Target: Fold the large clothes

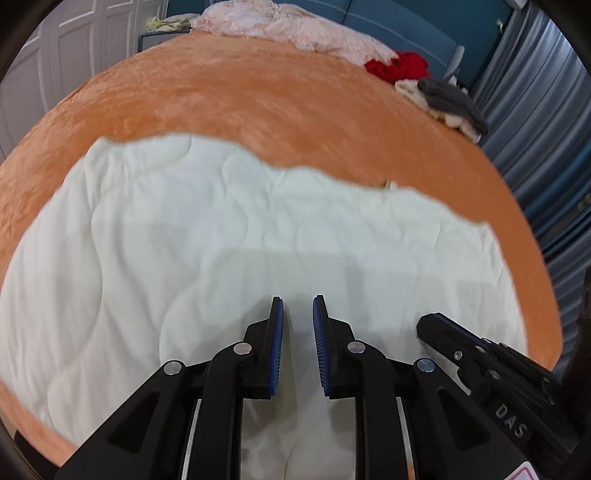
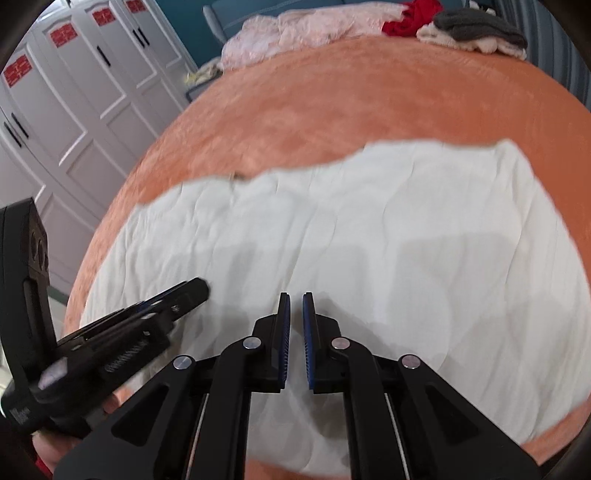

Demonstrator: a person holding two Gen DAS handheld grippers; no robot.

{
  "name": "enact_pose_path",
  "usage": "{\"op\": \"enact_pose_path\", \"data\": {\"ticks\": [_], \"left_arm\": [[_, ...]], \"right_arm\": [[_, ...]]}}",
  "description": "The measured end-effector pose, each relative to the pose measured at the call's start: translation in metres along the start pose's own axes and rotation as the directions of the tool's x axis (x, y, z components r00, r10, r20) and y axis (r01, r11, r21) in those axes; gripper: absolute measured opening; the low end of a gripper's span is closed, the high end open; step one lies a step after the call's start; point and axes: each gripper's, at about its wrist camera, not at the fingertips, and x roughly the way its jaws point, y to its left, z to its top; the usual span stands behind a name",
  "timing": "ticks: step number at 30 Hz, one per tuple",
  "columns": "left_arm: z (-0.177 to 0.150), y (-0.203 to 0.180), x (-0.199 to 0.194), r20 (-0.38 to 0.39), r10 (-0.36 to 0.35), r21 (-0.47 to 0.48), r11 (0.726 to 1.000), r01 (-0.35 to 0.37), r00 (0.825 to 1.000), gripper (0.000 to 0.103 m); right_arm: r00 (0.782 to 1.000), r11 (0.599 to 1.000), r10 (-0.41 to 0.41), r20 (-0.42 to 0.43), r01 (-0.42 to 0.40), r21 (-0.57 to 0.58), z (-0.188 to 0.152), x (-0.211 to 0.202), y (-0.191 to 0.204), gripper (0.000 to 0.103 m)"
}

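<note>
A large white quilted garment lies spread flat on the orange bedspread, with its far edge wavy. My left gripper hovers above the near part of it, and a plain gap shows between its blue pads with nothing in it. Right of it is my right gripper, seen from the side. In the right wrist view the white garment fills the middle. Above it my right gripper shows a narrow gap between its pads, and no cloth is caught there. My left gripper reaches in from the left.
At the bed's far end lie a crumpled pink cloth, a red garment and a grey and cream pile. White wardrobe doors stand to the left, and a blue-grey curtain hangs to the right. A blue headboard is behind.
</note>
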Motion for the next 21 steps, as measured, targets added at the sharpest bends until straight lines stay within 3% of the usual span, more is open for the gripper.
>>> {"op": "enact_pose_path", "data": {"ticks": [8, 13, 21], "left_arm": [[-0.015, 0.012, 0.019, -0.034, 0.038, -0.032, 0.999, -0.039, 0.999, 0.013], [-0.016, 0.017, 0.030, -0.038, 0.045, -0.030, 0.999, -0.046, 0.998, 0.008], [-0.019, 0.020, 0.034, -0.017, 0.043, -0.008, 0.999, -0.043, 0.999, 0.008]], "right_arm": [[0.993, 0.995, -0.087, -0.079, 0.082, -0.065, -0.018, 0.028, 0.005, 0.005], [0.991, 0.989, -0.115, -0.064, 0.108, -0.105, -0.021, 0.039, 0.005, 0.005], [0.996, 0.991, -0.090, -0.028, 0.087, -0.100, -0.024, 0.042, -0.001, 0.005]]}}
